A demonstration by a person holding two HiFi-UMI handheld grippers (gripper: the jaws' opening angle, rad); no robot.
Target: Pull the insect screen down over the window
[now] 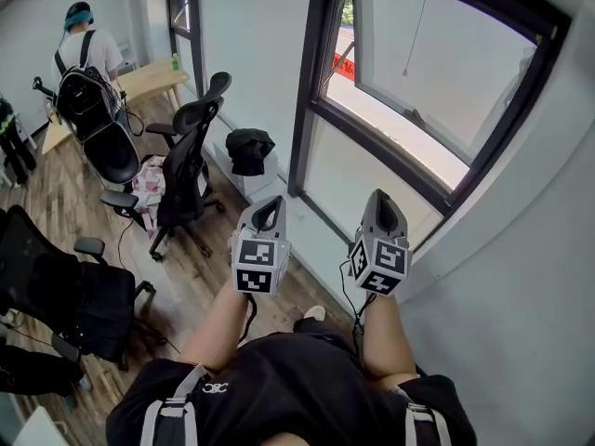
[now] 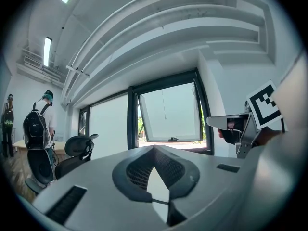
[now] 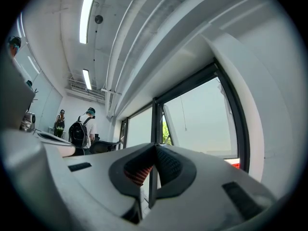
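The window (image 1: 418, 91) is cut off at top.

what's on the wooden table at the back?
A green bottle stands on the wooden table. The person with a backpack covers its left part; anything there is hidden.

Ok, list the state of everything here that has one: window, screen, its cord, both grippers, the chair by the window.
Dark-framed glass window sash, tilted open at the bottom.
Insect screen, not down; none shows over the pane.
Thin hanging pull cord, dangling free, untouched.
Grey left gripper, shut, empty.
Grey right gripper, shut, empty.
Black mesh office chair, unoccupied.
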